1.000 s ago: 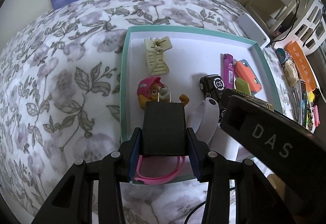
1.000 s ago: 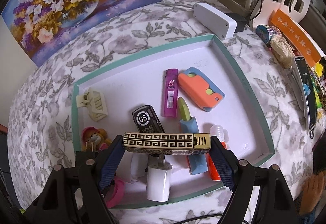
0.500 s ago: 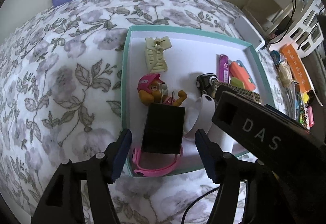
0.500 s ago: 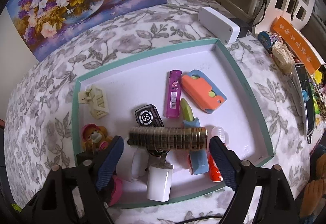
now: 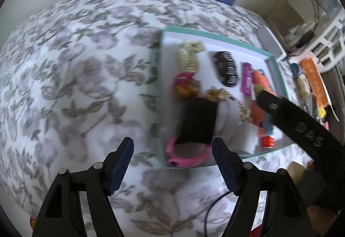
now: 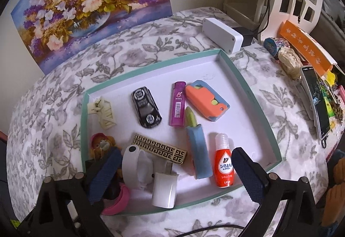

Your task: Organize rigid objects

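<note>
Both grippers — left, right — have fingers opening, nothing between them. Gold patterned lighter lies flat in the tray — probably hard, slick metal; pinch its long sides.

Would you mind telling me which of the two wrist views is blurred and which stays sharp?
Left wrist view: motion-smeared, the black adapter and tablecloth soft. Right wrist view: crisp, the print on the red bottle shows clearly; both bend straight edges, like the tray rim.
</note>
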`<act>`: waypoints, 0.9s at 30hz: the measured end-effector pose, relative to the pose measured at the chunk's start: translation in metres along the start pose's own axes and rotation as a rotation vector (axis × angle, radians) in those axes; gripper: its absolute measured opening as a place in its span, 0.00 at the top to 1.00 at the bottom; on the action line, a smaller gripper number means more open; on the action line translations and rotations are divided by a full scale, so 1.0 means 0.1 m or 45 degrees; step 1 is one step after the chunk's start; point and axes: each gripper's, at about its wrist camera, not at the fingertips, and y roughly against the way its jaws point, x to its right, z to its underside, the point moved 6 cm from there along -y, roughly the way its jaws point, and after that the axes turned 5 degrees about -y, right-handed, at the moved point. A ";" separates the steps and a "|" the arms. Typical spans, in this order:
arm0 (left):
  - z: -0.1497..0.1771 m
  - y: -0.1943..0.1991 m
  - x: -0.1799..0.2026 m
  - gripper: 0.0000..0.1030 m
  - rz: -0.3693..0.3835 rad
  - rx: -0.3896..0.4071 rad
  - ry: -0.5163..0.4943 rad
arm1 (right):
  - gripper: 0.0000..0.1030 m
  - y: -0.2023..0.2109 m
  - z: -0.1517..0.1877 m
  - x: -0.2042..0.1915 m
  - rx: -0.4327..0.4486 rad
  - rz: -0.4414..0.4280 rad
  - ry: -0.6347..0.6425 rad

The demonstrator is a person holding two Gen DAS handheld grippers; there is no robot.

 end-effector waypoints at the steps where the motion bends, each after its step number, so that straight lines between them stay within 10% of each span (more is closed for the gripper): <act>1: 0.00 0.02 -0.08 0.26 -0.023 0.006 0.018 | 0.00 0.01 0.01 0.01 0.003 -0.001 -0.001; 13: 0.07 0.24 -0.76 0.04 -0.175 0.103 0.198 | 0.00 0.18 0.24 0.00 0.004 -0.029 0.025; 27: 0.16 0.46 -0.97 0.04 -0.260 0.158 0.171 | 0.00 0.39 0.49 -0.16 0.022 -0.044 0.113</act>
